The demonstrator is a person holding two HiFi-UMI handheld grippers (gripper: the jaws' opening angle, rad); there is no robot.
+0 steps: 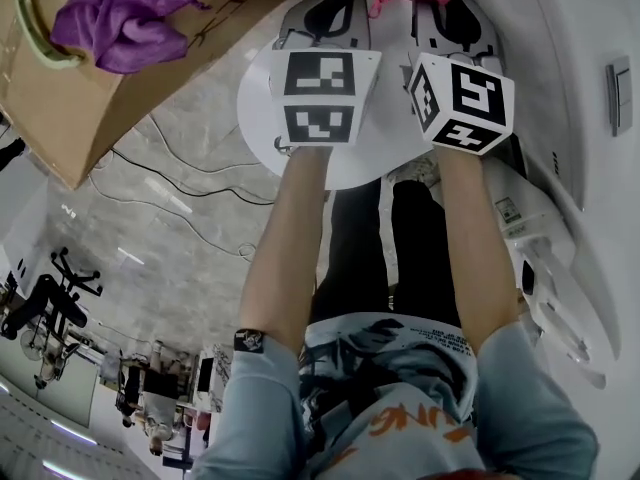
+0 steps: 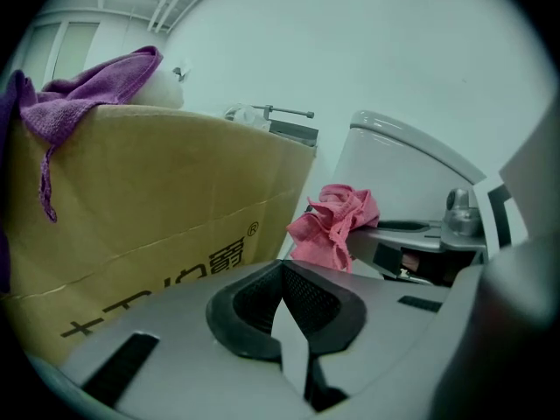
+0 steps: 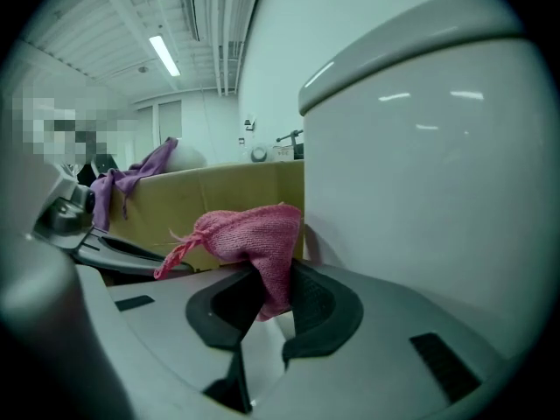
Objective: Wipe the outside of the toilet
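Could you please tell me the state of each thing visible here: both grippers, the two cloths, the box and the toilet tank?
left gripper: shut, holding nothing.
right gripper: shut on the pink cloth.
pink cloth: bunched, pinched between the right jaws.
purple cloth: draped over the rim of the cardboard box.
cardboard box: open at the top.
toilet tank: lid on.

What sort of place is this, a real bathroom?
Probably not: more likely a lab or workshop. The toilet stands beside a cardboard box, loose cables run over the floor, and strip lights hang from an open industrial ceiling.
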